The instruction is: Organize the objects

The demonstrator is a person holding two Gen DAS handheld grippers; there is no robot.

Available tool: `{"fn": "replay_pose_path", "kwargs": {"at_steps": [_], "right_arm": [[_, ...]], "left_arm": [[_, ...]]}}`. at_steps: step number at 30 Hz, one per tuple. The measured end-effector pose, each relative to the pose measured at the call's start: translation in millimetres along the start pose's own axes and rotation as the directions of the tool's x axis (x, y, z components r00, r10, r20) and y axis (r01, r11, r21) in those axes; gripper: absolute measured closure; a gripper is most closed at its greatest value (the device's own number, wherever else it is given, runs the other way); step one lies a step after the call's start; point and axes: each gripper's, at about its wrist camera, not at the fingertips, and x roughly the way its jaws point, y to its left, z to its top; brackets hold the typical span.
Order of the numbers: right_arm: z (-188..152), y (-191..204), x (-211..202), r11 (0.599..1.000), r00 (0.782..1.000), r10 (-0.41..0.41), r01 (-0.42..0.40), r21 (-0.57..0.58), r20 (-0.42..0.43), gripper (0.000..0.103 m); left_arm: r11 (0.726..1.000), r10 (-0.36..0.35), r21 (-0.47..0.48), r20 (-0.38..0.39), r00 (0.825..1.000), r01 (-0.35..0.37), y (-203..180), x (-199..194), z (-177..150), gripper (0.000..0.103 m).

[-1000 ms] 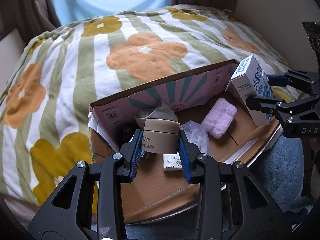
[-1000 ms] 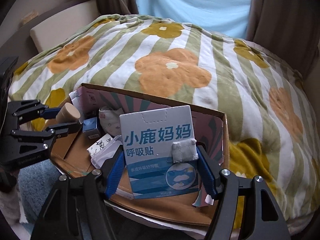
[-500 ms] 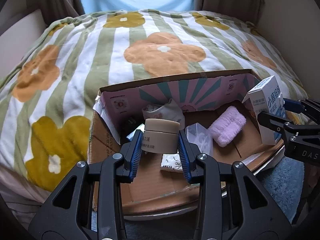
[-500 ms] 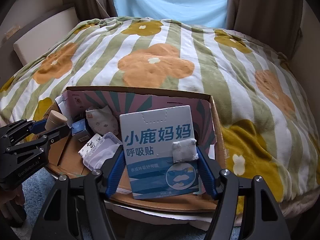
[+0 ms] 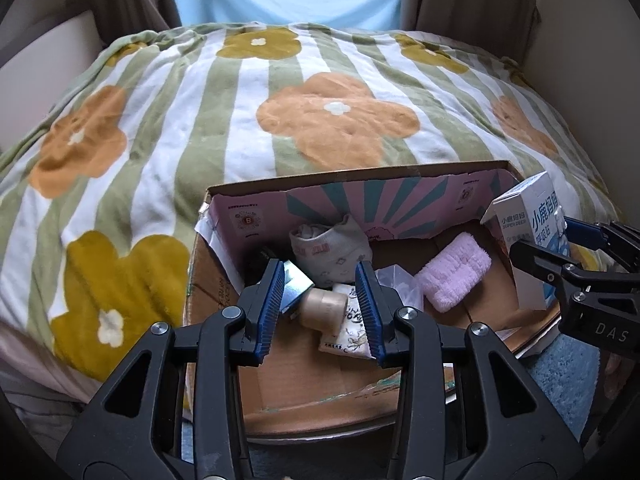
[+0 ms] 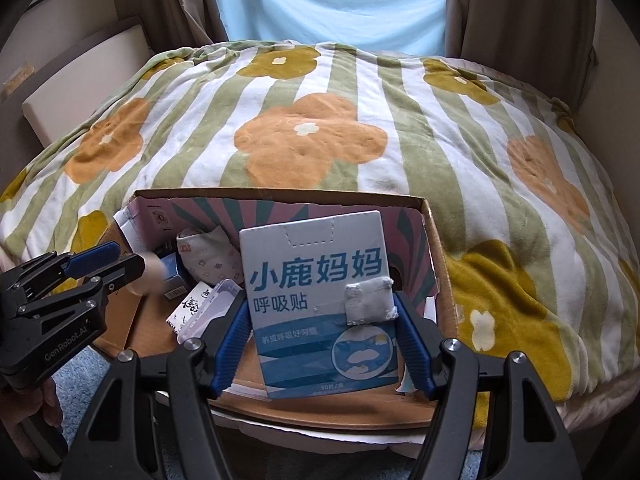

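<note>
Two views. Left wrist: the left gripper [image 5: 323, 306] has its fingers spread wide, and a beige jar [image 5: 323, 309] lies loose in the cardboard box [image 5: 360, 392] at lower centre. Right wrist: the right gripper [image 6: 322, 334] fingers clamp a blue-and-white carton [image 6: 320, 300] upright, lower centre, over that box [image 6: 434, 264].

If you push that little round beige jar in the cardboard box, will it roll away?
Probably: the small round beige jar lies on its side, so it may roll. The white sachet and patterned sock bundle close by would likely stop it. It looks hard, not squishy.
</note>
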Motion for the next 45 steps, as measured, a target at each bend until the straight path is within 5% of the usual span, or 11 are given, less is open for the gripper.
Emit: {"fn": "replay_pose_path", "kwargs": {"at_steps": [1, 2, 3, 4, 5, 29, 45], "right_arm": [[1, 0, 1, 1.0, 1.0, 0.0, 0.0, 0.001, -0.003, 0.038], [2, 0, 1, 1.0, 1.0, -0.005, 0.005, 0.006, 0.001, 0.036], [2, 0, 2, 1.0, 1.0, -0.012, 0.012, 0.012, 0.003, 0.022], [3, 0, 3, 1.0, 1.0, -0.02, 0.02, 0.014, 0.0, 0.004], [3, -1, 5, 0.999, 0.999, -0.031, 0.031, 0.014, -0.006, 0.0], [8, -9, 0, 0.997, 0.998, -0.046, 0.044, 0.057, 0.036, 0.001], [56, -16, -69, 0.992, 0.968, -0.114, 0.098, 0.081, 0.222, 0.001]], "left_arm": [[1.0, 0.009, 0.001, 0.002, 1.0, -0.009, -1, 0, 1, 0.052], [1.0, 0.016, -0.001, 0.004, 1.0, -0.016, -2, -1, 2, 0.01], [1.0, 0.025, -0.009, 0.016, 1.0, -0.025, -1, -2, 3, 0.0], [1.0, 0.024, -0.014, 0.019, 1.0, -0.024, 0, -2, 2, 0.0], [1.0, 0.011, -0.024, 0.021, 1.0, -0.011, 2, -2, 3, 0.0], [0.999, 0.001, -0.048, 0.057, 0.998, 0.002, 2, -16, 7, 0.0], [1.0, 0.018, -0.017, 0.263, 0.965, -0.014, -3, -90, 76, 0.0]]}}
